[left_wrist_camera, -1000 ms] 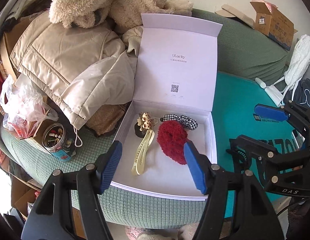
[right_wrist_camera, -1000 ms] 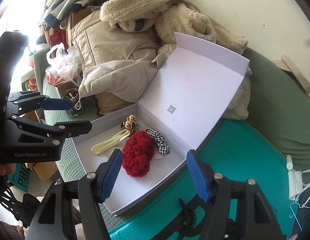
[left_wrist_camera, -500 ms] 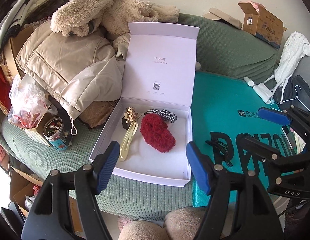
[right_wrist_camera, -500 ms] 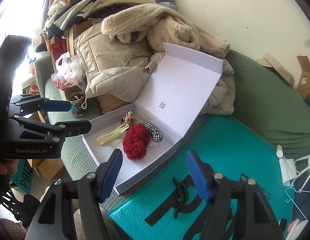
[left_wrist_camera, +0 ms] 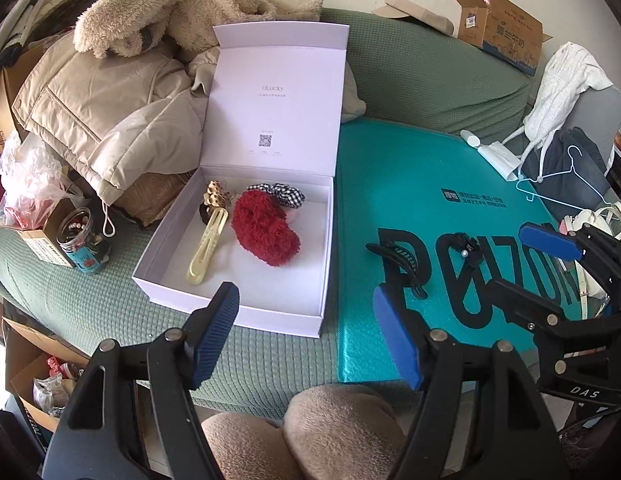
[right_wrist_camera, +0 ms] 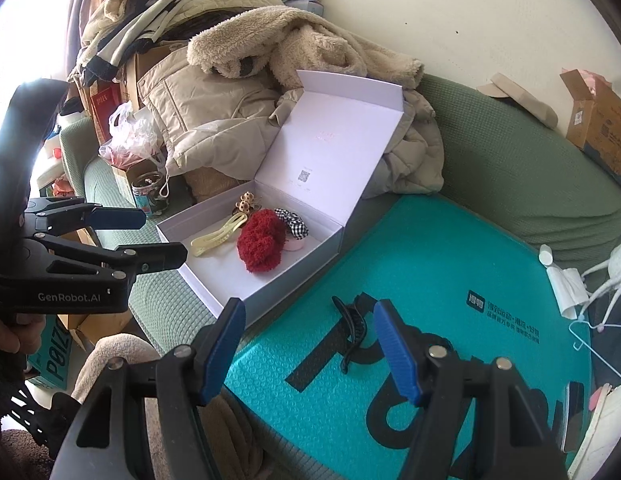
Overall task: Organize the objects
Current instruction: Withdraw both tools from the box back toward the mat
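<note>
An open white box (left_wrist_camera: 238,312) on the green sofa holds a red fluffy scrunchie (left_wrist_camera: 266,232), a cream hair clip (left_wrist_camera: 206,248), a checkered scrunchie (left_wrist_camera: 282,194) and a dotted bow clip (left_wrist_camera: 214,196). To its right, on the teal mat (left_wrist_camera: 410,168), lie a black claw clip (left_wrist_camera: 398,256) and a small black clip with a pearl (left_wrist_camera: 466,250). My left gripper (left_wrist_camera: 304,304) hangs open and empty before the box's front right corner. My right gripper (right_wrist_camera: 310,312) is open above the mat, and the black claw clip (right_wrist_camera: 352,332) lies just beyond its tips, untouched.
Beige coats (left_wrist_camera: 110,96) are piled behind the box's lid. A jar (left_wrist_camera: 82,244) and a plastic bag (left_wrist_camera: 26,184) stand at the left. A cardboard box (left_wrist_camera: 498,28), white garment (left_wrist_camera: 562,84) and hanger (left_wrist_camera: 566,184) sit at the right. A person's beige-clad knees (left_wrist_camera: 330,432) are below.
Both grippers have drawn back from the box and shifted right. The teal mat and the black clips have come into view. The left jaws stand slightly wider.
</note>
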Action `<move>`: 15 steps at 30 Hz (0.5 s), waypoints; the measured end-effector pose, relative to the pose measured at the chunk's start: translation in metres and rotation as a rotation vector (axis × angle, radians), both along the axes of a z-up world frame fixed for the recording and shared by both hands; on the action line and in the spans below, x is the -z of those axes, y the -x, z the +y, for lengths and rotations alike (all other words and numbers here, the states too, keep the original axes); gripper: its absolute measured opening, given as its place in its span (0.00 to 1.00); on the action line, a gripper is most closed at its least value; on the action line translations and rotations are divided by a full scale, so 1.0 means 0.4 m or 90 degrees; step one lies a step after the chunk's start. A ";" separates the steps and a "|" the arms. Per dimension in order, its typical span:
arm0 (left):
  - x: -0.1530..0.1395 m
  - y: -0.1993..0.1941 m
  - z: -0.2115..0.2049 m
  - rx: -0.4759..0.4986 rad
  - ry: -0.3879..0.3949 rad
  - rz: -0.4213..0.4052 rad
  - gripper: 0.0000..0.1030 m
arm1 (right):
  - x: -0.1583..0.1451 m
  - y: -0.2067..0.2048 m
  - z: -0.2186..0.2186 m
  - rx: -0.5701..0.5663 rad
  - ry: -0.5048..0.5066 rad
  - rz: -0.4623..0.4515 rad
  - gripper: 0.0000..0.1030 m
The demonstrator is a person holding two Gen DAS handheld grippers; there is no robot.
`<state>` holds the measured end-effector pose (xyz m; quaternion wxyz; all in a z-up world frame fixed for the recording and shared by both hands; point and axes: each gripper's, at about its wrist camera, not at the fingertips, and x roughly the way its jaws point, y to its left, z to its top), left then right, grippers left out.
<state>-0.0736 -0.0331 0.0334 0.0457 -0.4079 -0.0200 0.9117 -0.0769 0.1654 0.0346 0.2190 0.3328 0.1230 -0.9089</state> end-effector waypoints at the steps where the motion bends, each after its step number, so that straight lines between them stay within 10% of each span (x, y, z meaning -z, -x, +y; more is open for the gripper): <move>1: 0.009 -0.002 0.010 0.005 -0.002 -0.005 0.66 | 0.006 -0.003 0.011 0.006 0.000 -0.003 0.65; 15: 0.128 0.008 0.144 0.061 -0.027 -0.057 0.66 | 0.094 -0.024 0.166 0.101 0.013 -0.045 0.65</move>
